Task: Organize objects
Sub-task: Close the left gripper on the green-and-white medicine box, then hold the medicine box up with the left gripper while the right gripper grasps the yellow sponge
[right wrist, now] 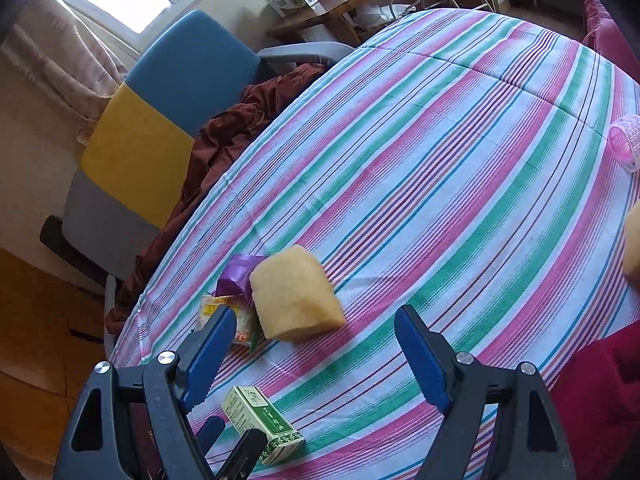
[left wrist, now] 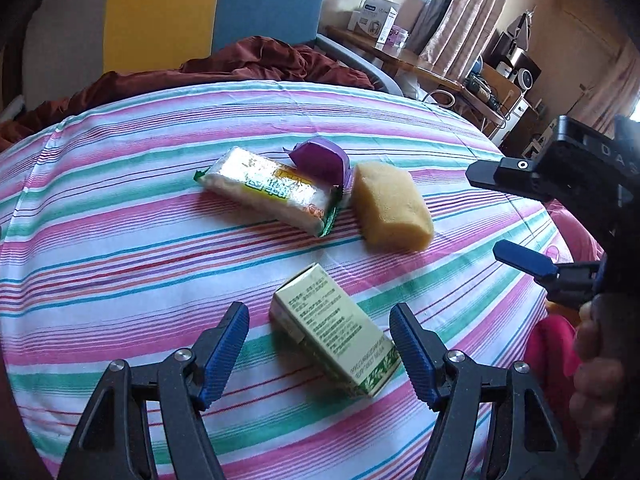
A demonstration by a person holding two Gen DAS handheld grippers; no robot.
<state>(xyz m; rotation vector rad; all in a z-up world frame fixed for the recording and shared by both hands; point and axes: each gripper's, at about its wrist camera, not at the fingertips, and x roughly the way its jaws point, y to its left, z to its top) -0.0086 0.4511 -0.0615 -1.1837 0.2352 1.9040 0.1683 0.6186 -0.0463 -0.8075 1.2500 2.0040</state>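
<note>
On the striped cloth (left wrist: 120,208) lie a green-and-cream box (left wrist: 336,336), a yellow sponge (left wrist: 390,208), a shiny tissue packet (left wrist: 268,190) and a purple wrapper (left wrist: 320,160). My left gripper (left wrist: 320,344) is open, its jaws on either side of the box without touching it. My right gripper (right wrist: 316,344) is open and empty, above the cloth just right of the sponge (right wrist: 296,294); it also shows at the right of the left wrist view (left wrist: 492,216). The box (right wrist: 260,424) lies near the left gripper's tips in the right wrist view.
A pink hair roller (right wrist: 628,144) lies at the cloth's far right edge. A blue-and-yellow chair (left wrist: 212,12) with a dark red cloth (left wrist: 260,60) stands behind. A wooden table (left wrist: 392,52) with boxes is further back. Pink fabric (right wrist: 600,380) lies at the right.
</note>
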